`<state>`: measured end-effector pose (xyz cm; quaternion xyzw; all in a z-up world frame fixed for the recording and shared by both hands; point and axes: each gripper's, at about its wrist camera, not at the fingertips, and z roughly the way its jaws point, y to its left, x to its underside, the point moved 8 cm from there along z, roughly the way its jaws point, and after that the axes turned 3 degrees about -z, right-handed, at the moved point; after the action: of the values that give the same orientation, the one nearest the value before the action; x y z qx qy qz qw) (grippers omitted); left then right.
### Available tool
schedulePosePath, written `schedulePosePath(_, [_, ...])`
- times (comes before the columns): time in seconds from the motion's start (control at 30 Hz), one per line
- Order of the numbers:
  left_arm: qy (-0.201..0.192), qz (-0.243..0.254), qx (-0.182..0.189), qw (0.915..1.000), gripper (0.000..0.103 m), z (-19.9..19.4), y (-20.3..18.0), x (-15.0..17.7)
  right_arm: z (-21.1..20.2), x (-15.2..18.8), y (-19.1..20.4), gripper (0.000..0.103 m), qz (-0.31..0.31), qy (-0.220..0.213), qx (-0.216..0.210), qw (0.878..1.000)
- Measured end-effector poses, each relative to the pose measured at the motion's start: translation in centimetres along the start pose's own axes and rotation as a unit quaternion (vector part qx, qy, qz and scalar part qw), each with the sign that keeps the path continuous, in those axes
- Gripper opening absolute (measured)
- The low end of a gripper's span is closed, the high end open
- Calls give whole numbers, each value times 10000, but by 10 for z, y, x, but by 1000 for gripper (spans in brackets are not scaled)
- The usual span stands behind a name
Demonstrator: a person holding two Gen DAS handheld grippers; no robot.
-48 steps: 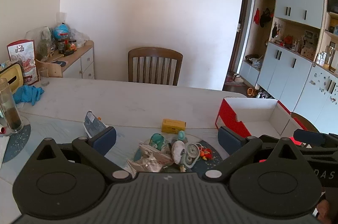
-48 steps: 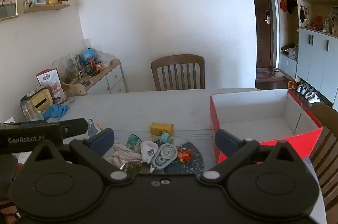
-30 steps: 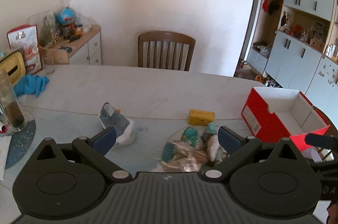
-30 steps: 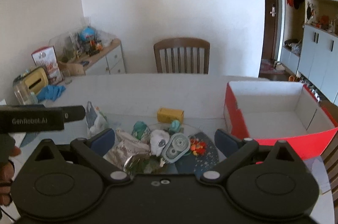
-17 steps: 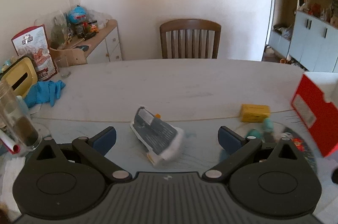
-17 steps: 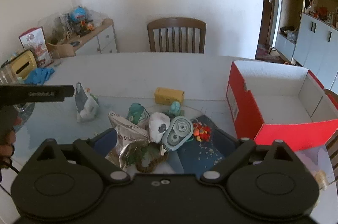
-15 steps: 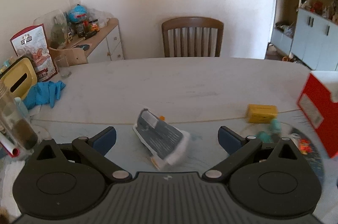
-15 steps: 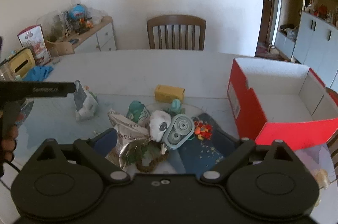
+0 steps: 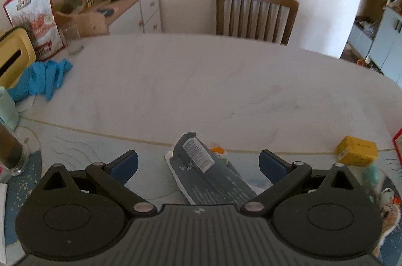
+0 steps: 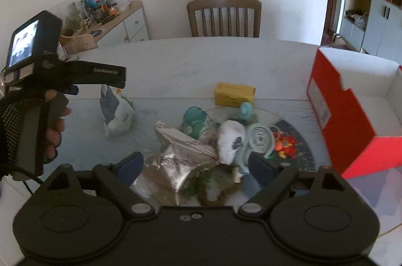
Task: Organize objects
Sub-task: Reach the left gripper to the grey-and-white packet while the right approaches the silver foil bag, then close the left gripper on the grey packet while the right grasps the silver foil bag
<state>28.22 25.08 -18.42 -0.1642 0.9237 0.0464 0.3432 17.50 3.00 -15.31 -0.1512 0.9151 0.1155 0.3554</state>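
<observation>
Left claw (image 9: 198,164) is wide open, angled down at the desk (image 9: 201,85), nothing pinched. A dark grey packet (image 9: 211,178) with a white barcode patch lies on the desk in the gap between its blue pads (image 9: 124,164), touching neither. Yellow box (image 9: 356,153) sits off to the right of that packet.

Right claw (image 10: 196,169) has its jaws closing, pads not yet on anything. Crumpled silver foil bag (image 10: 181,153) lies between and just ahead of them, at the near edge of a pile: teal toys (image 10: 198,120), white plush (image 10: 231,140), a teal disc-shaped gadget (image 10: 260,138), small orange bits (image 10: 284,143).

Red open box (image 10: 344,110) with white inside stands right of the pile, apart from it. The grey packet lies left of the pile, below the left device held in a gloved hand (image 10: 32,120). Blue gloves (image 9: 42,80) lie at the far left of the desk.
</observation>
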Motion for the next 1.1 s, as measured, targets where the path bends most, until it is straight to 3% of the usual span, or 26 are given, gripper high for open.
schedulePosePath(0.2, [397,-191,-83,9990,102,24,5,9,22,-6,5,90,198,185,14,9996])
schedulePosePath(0.33, [591,-499,76,9970,102,31,9,14,36,-7,7,90,471,381,-33,9982])
schedulePosePath(0.5, [711,-538,85,9960,97,32,8,20,52,0,5,83,1005,746,-160,9920])
schedulePosePath(0.77, [726,-496,177,9960,76,32,9,26,63,7,3,68,1338,958,-159,9862])
schedulePosePath(0.9, [645,-408,173,9969,61,29,10,26,63,8,5,61,1348,965,-185,9860])
schedulePosePath(1.1, [514,-353,225,9978,47,23,13,28,62,9,5,51,1396,972,-212,9852])
